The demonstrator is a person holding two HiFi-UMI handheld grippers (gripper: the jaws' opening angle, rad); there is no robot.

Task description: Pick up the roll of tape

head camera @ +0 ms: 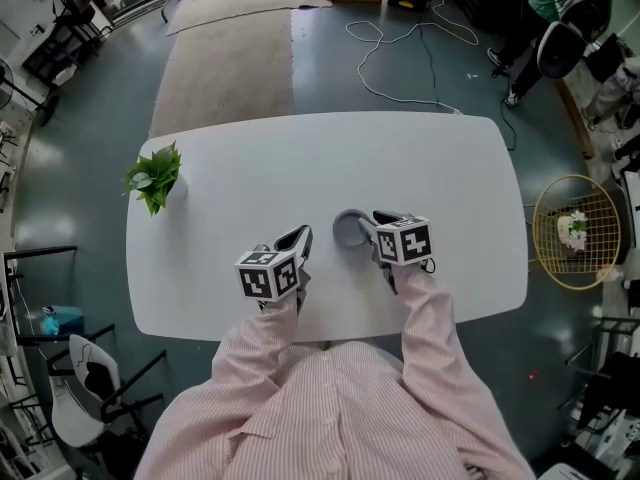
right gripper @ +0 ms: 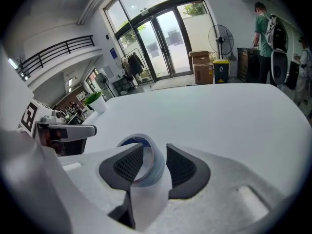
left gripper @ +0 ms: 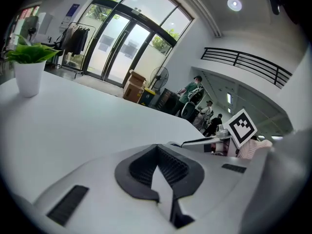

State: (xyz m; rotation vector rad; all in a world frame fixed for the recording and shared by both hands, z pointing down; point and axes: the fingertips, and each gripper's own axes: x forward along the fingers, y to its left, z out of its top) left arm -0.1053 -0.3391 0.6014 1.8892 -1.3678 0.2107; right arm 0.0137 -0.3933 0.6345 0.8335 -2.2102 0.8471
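The roll of tape (head camera: 344,231) is a pale ring with a blue core, lying near the middle of the white table (head camera: 300,158). My right gripper (head camera: 366,227) reaches it from the right. In the right gripper view the roll of tape (right gripper: 147,150) has its near wall pinched between the two black pads, so my right gripper (right gripper: 150,164) is shut on it. My left gripper (head camera: 299,238) rests on the table a little left of the roll, apart from it. Its jaws (left gripper: 157,156) are shut with nothing between them.
A small potted plant (head camera: 155,176) stands at the table's left end, also seen as a plant in a white pot (left gripper: 28,67). A rug, loose cables and a wire basket (head camera: 575,230) lie on the floor around the table. A person (right gripper: 265,30) stands at the back right.
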